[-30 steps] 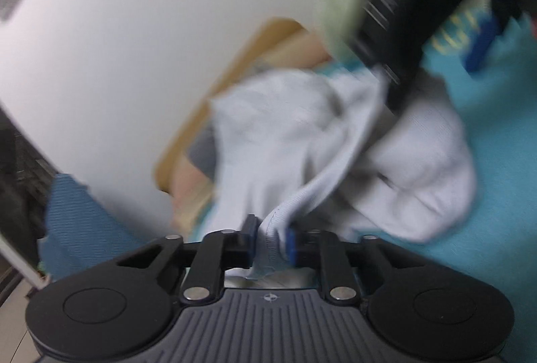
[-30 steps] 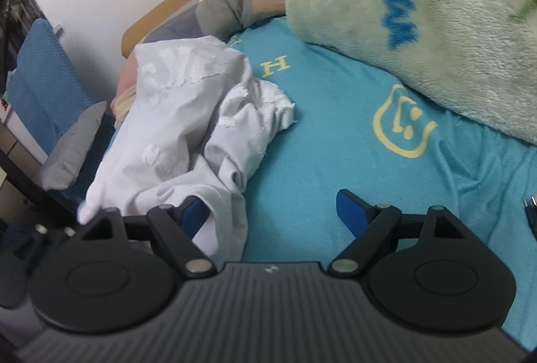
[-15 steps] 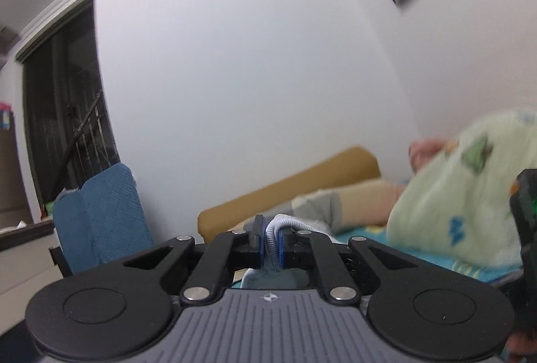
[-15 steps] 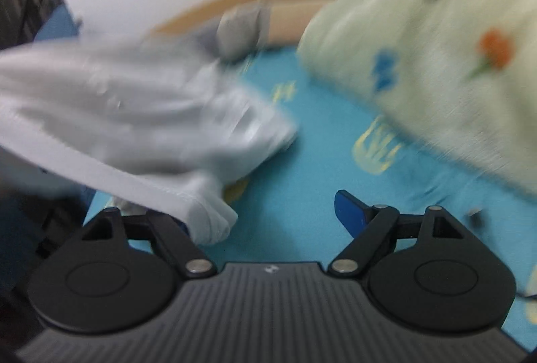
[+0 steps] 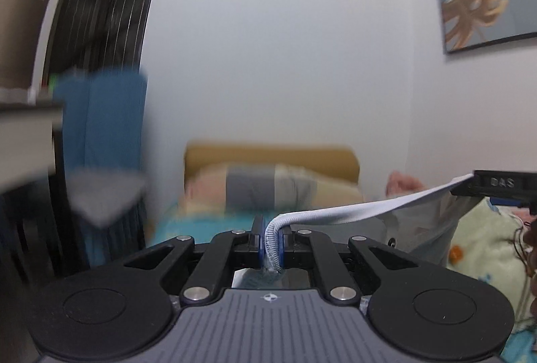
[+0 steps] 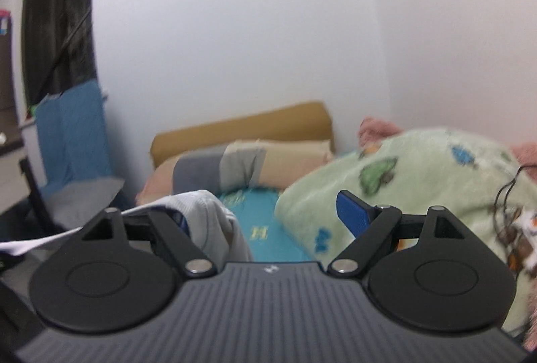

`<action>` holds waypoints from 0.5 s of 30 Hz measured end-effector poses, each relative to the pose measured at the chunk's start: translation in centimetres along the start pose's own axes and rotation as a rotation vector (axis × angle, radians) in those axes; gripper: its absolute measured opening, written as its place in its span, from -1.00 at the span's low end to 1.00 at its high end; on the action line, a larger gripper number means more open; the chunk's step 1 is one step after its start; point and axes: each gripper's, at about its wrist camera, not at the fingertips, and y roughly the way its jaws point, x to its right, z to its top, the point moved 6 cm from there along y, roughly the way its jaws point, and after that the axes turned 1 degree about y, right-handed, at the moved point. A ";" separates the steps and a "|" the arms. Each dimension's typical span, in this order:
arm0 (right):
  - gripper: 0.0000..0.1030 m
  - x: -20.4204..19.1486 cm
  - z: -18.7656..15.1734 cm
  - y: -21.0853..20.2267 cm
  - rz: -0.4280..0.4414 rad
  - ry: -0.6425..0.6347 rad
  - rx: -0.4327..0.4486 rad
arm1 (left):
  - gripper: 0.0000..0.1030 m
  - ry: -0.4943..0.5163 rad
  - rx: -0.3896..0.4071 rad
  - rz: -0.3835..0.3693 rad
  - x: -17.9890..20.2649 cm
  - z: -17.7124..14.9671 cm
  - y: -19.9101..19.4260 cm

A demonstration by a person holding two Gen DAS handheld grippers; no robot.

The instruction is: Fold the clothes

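We have the left gripper [image 5: 271, 237] clamped tight on the ribbed hem of the white garment [image 5: 355, 212], jaws nearly together with the fabric bunched between the blue pads. From there the hem runs taut up and right to the right gripper [image 5: 503, 187] at the edge of the left view, rest of the cloth hanging below that line. In the right view the right gripper [image 6: 265, 215] has its jaws wide apart; the garment [image 6: 211, 222] is draped over the left finger only, right pad [image 6: 352, 212] bare, so it looks hooked rather than pinched, though we can't tell for sure from either view. Garment is lifted in the air between both grippers, above the teal sheet [image 6: 268, 228], with pillow [image 6: 241, 165], headboard [image 6: 241, 124] and green blanket [image 6: 419, 182] behind. Progress, our read: early. Piece is picked up and stretched by one edge, no fold visible yet. Left to do: get a real grip on the right side, lay it flat on the sheet, then make the folds. Risk: cloth slides off the right finger if we pull harder
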 end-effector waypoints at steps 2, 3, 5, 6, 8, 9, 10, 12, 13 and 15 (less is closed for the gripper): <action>0.64 -0.4 -1.0 0.3 0.018 -0.003 -0.025 | -0.83 -0.047 -0.078 -0.005 -0.9 -1.4 0.3; 0.64 -0.7 -1.3 0.4 0.030 -0.006 -0.032 | -0.82 -0.065 -0.105 -0.004 -1.2 -2.0 0.6; 0.64 -1.5 -1.6 0.4 0.056 -0.017 -0.035 | -0.75 -0.097 -0.152 -0.014 -1.7 -2.9 1.2; 0.64 -1.9 -1.4 0.3 0.068 -0.026 -0.029 | -0.75 -0.113 -0.173 -0.026 -1.9 -3.3 1.6; 0.63 -2.5 -1.2 0.2 0.086 -0.043 -0.014 | -0.65 -0.142 -0.215 -0.055 -2.5 -3.8 2.7; 0.63 -2.6 -1.2 0.2 0.088 -0.048 -0.009 | -0.61 -0.137 -0.228 -0.063 -2.4 -4.0 3.3; 0.63 -2.6 -1.2 0.2 0.091 -0.049 -0.007 | -0.47 -0.131 -0.242 -0.070 -2.1 -4.2 3.9; 0.63 -2.4 -1.4 0.5 0.102 -0.042 -0.021 | -0.11 -0.120 -0.268 -0.085 -1.7 -4.5 5.2; 0.63 -2.5 -1.6 0.6 0.106 -0.036 -0.030 | 0.13 -0.114 -0.281 -0.092 -1.5 -4.7 5.8; 0.63 -2.4 -1.8 0.8 0.114 -0.027 -0.042 | 0.27 -0.095 -0.288 -0.113 -0.6 -5.0 7.9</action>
